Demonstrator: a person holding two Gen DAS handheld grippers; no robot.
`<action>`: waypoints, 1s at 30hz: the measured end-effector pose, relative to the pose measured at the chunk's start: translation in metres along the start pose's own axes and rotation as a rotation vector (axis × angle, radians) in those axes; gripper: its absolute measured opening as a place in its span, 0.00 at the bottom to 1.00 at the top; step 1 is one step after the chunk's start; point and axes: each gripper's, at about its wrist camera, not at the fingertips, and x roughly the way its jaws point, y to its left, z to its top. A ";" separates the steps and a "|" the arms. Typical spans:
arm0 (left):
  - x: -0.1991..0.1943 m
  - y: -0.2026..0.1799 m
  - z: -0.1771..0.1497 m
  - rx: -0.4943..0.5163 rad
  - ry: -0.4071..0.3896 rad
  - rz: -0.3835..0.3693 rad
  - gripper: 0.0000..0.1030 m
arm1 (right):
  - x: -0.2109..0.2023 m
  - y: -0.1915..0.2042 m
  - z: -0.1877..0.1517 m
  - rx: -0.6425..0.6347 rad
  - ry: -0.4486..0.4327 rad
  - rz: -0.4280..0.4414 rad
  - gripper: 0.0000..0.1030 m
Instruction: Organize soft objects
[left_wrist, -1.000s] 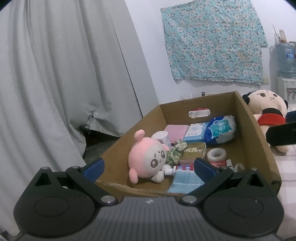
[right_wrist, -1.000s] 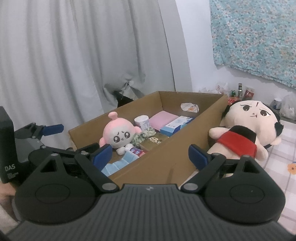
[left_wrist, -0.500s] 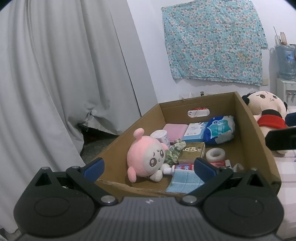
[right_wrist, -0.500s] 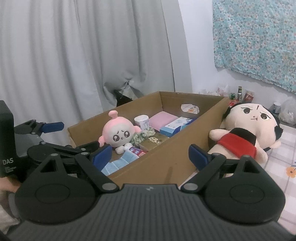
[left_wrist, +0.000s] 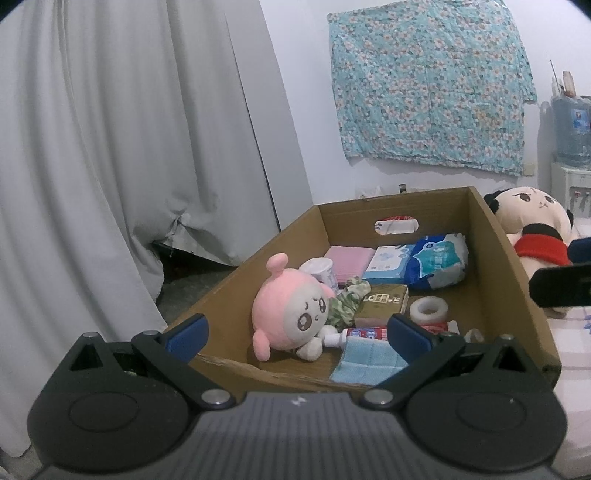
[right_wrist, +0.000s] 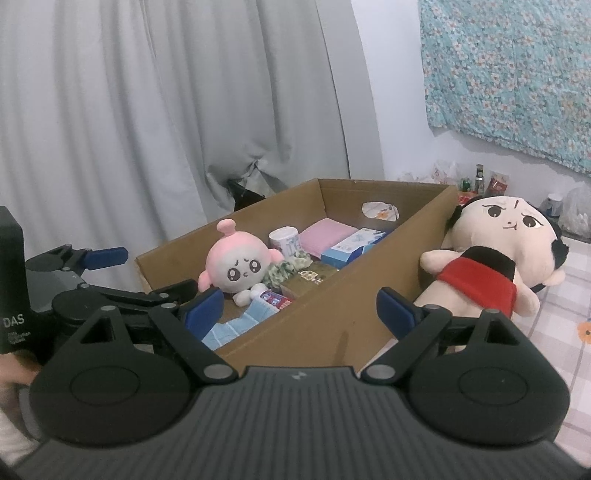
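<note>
Both views are lit evenly by soft, diffuse indoor light, moderately bright, with a cool bluish cast; no source can be made out and no glare is seen; the pale grey pleated curtain is rendered flat, with only gentle shading in its folds; soft shadow is cast inside the open brown cardboard box, darkest along its right wall, and a dark gap is seen below the curtain hem; strong fisheye bending is shown, the curtain edge and the wall line being curved, and the corners are vignetted to black; the round pink-and-white plush toy is rendered fairly sharp; fine detail is softened slightly throughout, and the turquoise floral cloth on the wall is slightly smeared.
</note>
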 end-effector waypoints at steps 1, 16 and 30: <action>-0.001 -0.002 0.000 0.003 0.000 0.001 1.00 | 0.000 0.000 0.000 0.000 -0.005 -0.001 0.88; 0.002 0.001 0.002 0.007 0.002 -0.002 1.00 | -0.003 -0.002 0.001 0.002 -0.009 0.002 0.88; 0.001 0.001 0.002 0.005 0.003 -0.003 1.00 | -0.004 -0.001 0.001 0.001 -0.010 0.003 0.88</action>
